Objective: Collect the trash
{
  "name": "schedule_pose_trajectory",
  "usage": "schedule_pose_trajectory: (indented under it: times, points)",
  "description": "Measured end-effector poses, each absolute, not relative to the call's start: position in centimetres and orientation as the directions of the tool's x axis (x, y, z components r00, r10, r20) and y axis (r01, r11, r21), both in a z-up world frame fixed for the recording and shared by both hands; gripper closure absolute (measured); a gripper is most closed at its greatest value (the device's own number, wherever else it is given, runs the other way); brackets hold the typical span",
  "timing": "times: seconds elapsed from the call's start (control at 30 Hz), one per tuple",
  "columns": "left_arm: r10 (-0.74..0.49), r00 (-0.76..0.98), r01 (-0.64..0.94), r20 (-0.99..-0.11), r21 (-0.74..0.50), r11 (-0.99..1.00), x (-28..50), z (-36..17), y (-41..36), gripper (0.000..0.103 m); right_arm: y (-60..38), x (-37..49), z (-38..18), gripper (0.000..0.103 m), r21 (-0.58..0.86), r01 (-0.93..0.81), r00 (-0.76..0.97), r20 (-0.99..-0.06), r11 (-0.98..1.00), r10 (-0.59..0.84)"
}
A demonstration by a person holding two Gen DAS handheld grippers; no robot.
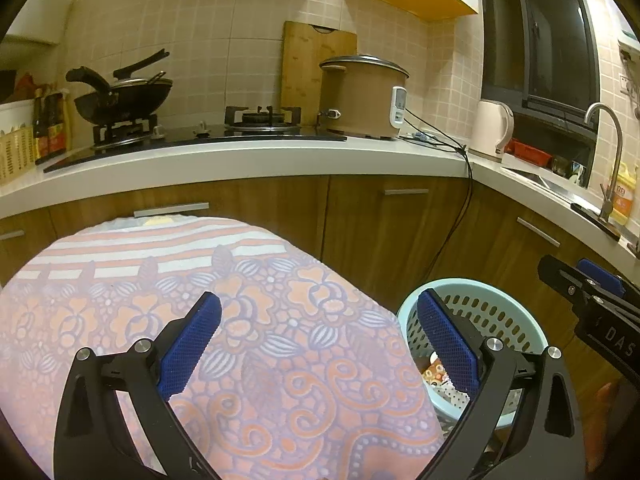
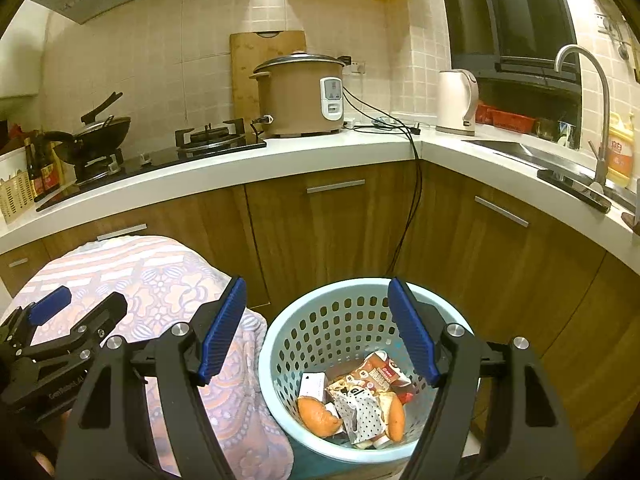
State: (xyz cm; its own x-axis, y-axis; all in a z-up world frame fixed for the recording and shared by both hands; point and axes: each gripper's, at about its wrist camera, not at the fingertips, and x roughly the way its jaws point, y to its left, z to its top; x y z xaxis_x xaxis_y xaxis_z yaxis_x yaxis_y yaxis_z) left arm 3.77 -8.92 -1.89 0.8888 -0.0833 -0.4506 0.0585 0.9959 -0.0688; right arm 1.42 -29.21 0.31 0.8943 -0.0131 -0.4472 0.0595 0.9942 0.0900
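A pale blue perforated trash basket [image 2: 352, 300] stands on the floor beside a table covered with a pink floral cloth [image 1: 240, 340]. In the basket lie orange peels [image 2: 318, 416], a snack wrapper [image 2: 376, 376], a white box [image 2: 312, 386] and a dotted packet [image 2: 360, 412]. My right gripper [image 2: 316, 320] is open and empty, held above the basket. My left gripper [image 1: 320, 328] is open and empty above the cloth's right edge; the basket [image 1: 480, 300] shows behind its right finger. Each gripper shows in the other's view, the left one [image 2: 76, 312] over the cloth and the right one [image 1: 580, 280] beyond the basket.
A white counter [image 1: 280, 156] over wooden cabinets [image 2: 328, 232] runs behind. On it stand a wok on the gas stove [image 1: 124, 100], a rice cooker [image 1: 360, 96], a cutting board, a kettle [image 2: 456, 102] and a sink with faucet [image 2: 600, 120]. A black cable [image 2: 412, 208] hangs down toward the basket.
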Motion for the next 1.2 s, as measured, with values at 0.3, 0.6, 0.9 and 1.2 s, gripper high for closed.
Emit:
schedule_pose_trajectory:
  times: [0.3,0.6,0.9,1.2]
  points:
    - [-0.067,0.895,0.057,-0.441,-0.036,0.998,3.43,-1.77,-9.46,0.008,-29.07,1.29,0.27,0.034,0.1,0.057,0.893,-0.45,0.993,-0.006]
    - [-0.078,0.894,0.06,-0.442,-0.053,0.997,3.41,-1.73,-9.47,0.008,-28.86,1.48,0.18,0.034,0.097,0.055,0.892,-0.453,0.994,-0.005]
    - [-0.082,0.891,0.065,-0.447,-0.052,0.997,3.55,-1.78,-9.63,0.008,-28.82,1.56,0.02,0.034,0.097,0.058,0.888,-0.459,0.994,-0.007]
    - [-0.074,0.89,0.059,-0.45,-0.048,0.997,3.55,-1.95,-9.84,0.008,-28.81,1.74,-0.26,0.034,0.102,0.057,0.886,-0.465,0.993,-0.003]
